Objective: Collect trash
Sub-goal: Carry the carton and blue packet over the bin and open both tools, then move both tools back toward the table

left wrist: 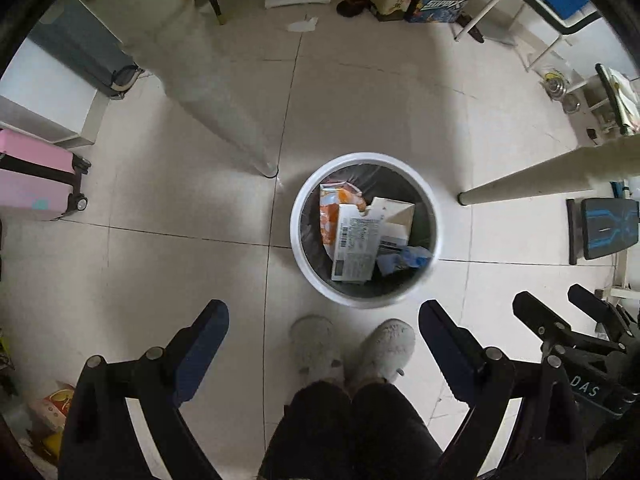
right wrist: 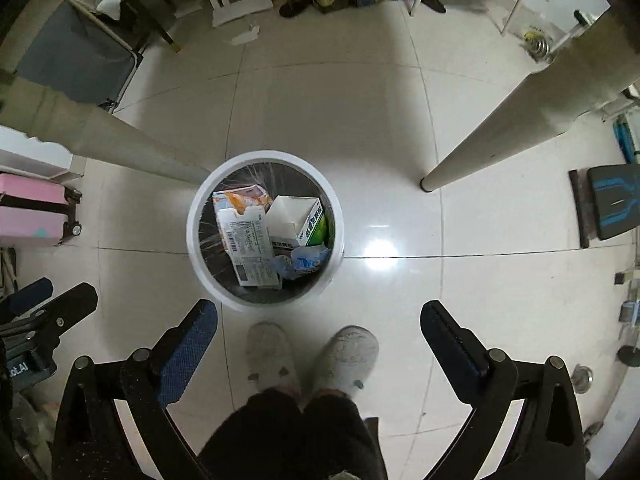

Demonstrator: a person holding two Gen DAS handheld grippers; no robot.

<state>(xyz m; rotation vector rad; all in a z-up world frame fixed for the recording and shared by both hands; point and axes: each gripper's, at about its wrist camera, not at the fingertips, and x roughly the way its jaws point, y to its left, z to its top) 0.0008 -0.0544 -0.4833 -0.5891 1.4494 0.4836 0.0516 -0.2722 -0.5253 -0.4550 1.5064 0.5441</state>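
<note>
A round white trash bin (left wrist: 304,200) with a dark liner stands on the tiled floor; it also shows in the right wrist view (right wrist: 196,216). Inside lie a white labelled carton (left wrist: 354,244), an orange packet (left wrist: 338,200), a white box (right wrist: 296,216) with green print and crumpled blue trash (right wrist: 306,260). My left gripper (left wrist: 324,316) is open and empty, held above the floor just short of the bin. My right gripper (right wrist: 320,316) is open and empty, a little right of the bin. The right gripper also shows at the left wrist view's right edge (left wrist: 568,308).
The person's grey slippers (left wrist: 352,348) stand just before the bin. Cream table legs (left wrist: 224,100) (right wrist: 500,136) stand on both sides of it. A pink suitcase (left wrist: 36,176) is at left, a scrap of white paper (left wrist: 302,24) lies on the far floor, boxes and furniture behind.
</note>
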